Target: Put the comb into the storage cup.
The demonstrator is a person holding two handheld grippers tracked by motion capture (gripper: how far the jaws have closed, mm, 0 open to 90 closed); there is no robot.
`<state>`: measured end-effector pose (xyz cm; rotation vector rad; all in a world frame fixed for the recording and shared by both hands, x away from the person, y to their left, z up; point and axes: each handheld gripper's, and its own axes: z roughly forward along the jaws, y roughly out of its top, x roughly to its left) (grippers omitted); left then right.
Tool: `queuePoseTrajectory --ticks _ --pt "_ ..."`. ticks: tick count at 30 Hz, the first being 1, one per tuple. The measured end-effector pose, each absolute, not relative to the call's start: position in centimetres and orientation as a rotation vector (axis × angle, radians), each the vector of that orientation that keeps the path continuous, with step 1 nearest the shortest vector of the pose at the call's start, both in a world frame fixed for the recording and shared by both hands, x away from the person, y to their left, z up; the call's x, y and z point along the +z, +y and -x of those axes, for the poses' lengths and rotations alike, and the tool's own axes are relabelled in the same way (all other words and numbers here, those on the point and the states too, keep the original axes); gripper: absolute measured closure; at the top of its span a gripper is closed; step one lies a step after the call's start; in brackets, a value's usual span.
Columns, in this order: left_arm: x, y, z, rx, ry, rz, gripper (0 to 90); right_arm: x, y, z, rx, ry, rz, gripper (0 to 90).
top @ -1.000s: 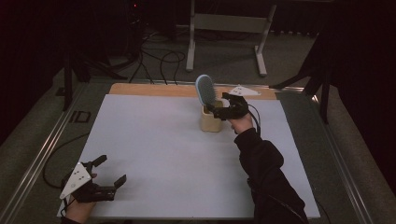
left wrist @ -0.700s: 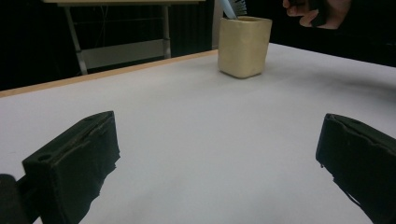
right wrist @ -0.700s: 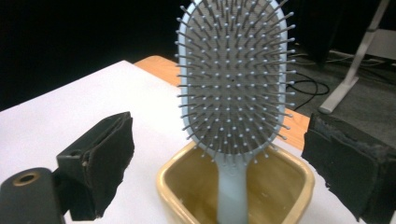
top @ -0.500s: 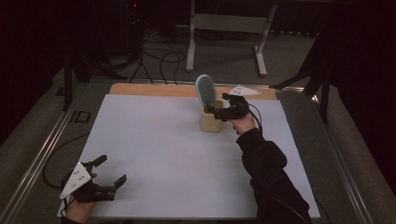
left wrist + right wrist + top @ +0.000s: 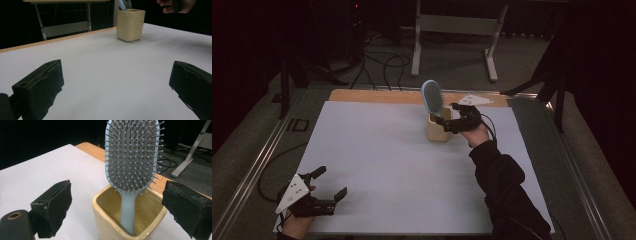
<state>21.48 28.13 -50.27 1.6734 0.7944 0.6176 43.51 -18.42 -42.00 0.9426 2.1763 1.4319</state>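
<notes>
A pale blue paddle hairbrush (image 5: 432, 97) stands handle-down in a cream square cup (image 5: 438, 129) at the back middle of the white table. My right gripper (image 5: 446, 119) is open just right of the cup. In the right gripper view its jaws stand wide on either side of the hairbrush (image 5: 132, 155) and the cup (image 5: 107, 220), touching neither. My left gripper (image 5: 332, 182) rests open at the front left corner with nothing in it. In the left gripper view the cup (image 5: 130, 24) is far ahead between the jaws of the left gripper (image 5: 115, 85).
A white sheet (image 5: 387, 165) covers the table, with a wooden strip (image 5: 372, 96) along its back edge. Behind the table are metal stand legs (image 5: 492, 50) and cables (image 5: 377, 60) on the dark floor. The person's right sleeve (image 5: 502, 185) lies over the right front of the sheet.
</notes>
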Motion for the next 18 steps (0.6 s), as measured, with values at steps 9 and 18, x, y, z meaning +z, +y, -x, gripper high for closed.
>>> queuePoseTrajectory --ticks 9,18 --pt "-50.3 28.1 -21.5 0.618 0.794 -1.675 0.0 -42.2 -19.1 -42.5 1.437 2.184 -0.940 9.1" --pt "-50.2 28.1 -21.5 0.620 0.795 -1.675 0.0 -43.0 -19.6 -41.2 1.426 2.209 -0.926 9.1"
